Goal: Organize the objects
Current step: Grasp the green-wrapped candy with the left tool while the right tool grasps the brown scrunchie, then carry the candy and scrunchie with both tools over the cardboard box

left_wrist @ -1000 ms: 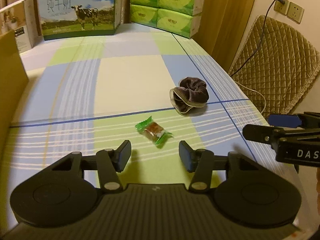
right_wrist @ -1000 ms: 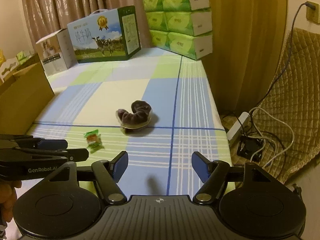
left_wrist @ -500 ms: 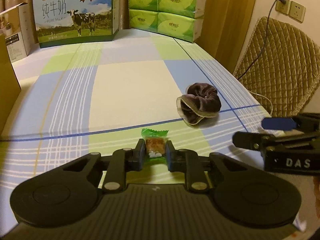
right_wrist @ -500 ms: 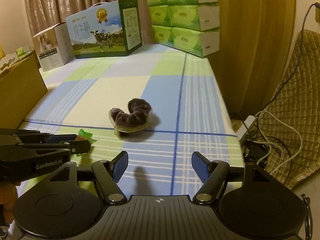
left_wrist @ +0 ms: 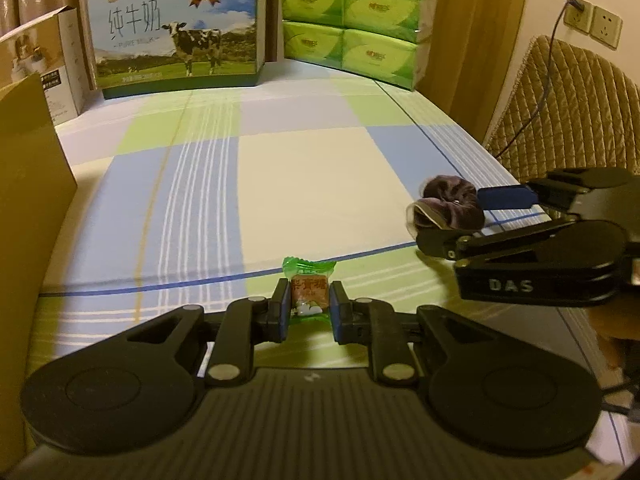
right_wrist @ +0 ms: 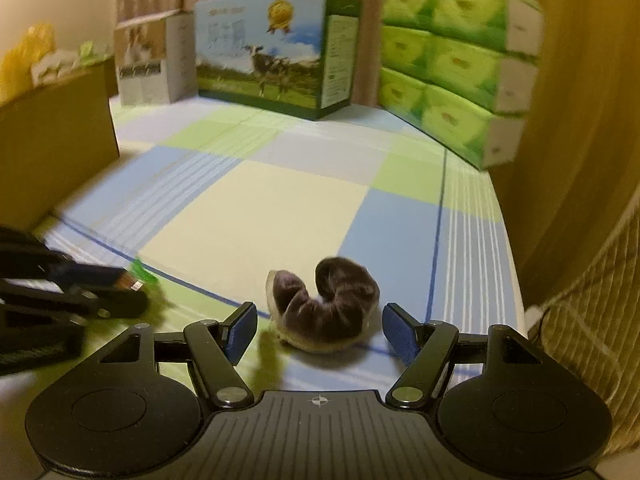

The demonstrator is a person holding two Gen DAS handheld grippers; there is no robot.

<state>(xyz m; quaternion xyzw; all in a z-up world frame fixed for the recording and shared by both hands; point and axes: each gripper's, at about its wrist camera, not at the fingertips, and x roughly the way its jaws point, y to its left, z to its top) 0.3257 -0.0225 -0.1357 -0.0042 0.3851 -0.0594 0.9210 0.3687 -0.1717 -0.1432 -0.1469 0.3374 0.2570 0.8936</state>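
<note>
Green-wrapped candy [left_wrist: 308, 288] half hidden | left tool [left_wrist: 308, 312] clamps it

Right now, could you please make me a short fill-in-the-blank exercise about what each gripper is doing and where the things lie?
1. The left gripper has its jaws shut on the wrapped ____.
2. The dark scrunchie lies between the open jaws of the ____ gripper.
3. The picture on the milk carton shows a ____.
4. The stacked tissue packs are ____ in colour.

Missing words: candy; right; cow; green
</note>
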